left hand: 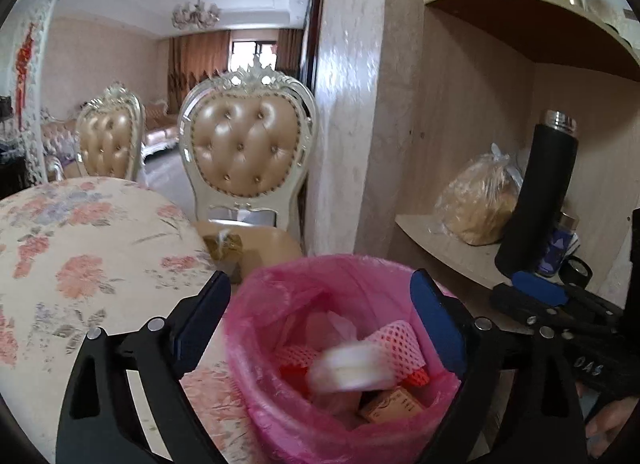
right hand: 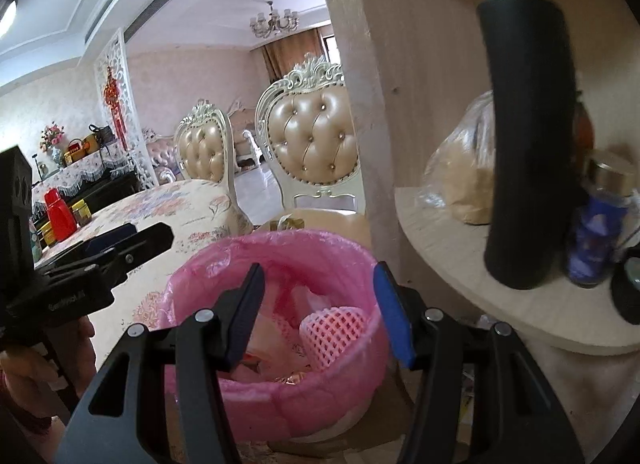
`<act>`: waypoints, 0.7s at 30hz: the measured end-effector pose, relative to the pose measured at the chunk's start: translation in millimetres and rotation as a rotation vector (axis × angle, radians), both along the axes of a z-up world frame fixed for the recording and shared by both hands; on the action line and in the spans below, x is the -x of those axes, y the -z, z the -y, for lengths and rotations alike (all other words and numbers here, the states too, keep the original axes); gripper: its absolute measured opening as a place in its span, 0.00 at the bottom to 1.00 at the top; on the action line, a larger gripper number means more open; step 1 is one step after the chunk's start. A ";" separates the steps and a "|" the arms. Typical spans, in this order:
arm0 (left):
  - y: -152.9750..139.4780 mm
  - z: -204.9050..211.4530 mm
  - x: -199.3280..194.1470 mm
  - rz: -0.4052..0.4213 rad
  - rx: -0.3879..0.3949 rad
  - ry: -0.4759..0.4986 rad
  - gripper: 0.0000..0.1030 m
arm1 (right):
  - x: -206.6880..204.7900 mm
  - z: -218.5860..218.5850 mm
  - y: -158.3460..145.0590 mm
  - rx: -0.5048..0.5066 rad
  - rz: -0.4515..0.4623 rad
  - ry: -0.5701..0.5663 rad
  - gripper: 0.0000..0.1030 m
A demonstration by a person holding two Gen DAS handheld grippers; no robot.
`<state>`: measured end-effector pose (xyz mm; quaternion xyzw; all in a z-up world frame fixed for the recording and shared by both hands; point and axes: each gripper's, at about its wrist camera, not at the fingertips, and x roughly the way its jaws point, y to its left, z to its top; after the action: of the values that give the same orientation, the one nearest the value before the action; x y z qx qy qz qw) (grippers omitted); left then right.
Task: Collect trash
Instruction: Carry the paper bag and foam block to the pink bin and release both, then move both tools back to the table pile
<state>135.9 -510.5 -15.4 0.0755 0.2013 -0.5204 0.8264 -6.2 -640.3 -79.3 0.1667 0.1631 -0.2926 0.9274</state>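
While both grippers hover over the pink-lined bin [left hand: 340, 364], a white scrap [left hand: 352, 368] sits blurred inside. The left gripper [left hand: 320, 316] has its fingers wide apart, the right gripper [right hand: 320, 308] partly apart, both empty. Best lift clear without snagging the liner.

Pale pink walls [left hand: 120, 52] and a white ceiling with a chandelier [left hand: 196, 14]; daylight through a far window [left hand: 252, 54] flanked by brown curtains [left hand: 200, 60]. Two cream-framed chairs with tufted tan backs [left hand: 244, 144] beside a counter under a floral cloth [left hand: 80, 244]. To the right, curved wooden corner shelves [left hand: 532, 24] against a pale textured pillar [left hand: 344, 104].
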 end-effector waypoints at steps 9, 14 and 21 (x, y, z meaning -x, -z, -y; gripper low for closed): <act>-19.6 -114.3 -26.1 0.019 0.015 -0.200 0.88 | -16.9 -50.2 -24.3 0.054 0.021 -0.098 0.53; -19.8 -202.9 -46.0 -0.003 0.003 -0.362 0.88 | -52.1 -100.7 -34.6 0.075 0.029 -0.224 0.57; -18.2 -314.1 -60.0 0.023 -0.035 -0.581 0.88 | -115.9 -189.4 -47.1 0.072 0.038 -0.432 0.66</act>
<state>195.9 -196.5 2.8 0.0348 0.2142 -0.2575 0.9416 109.6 -451.0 -32.2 0.1002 0.1668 -0.0897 0.9768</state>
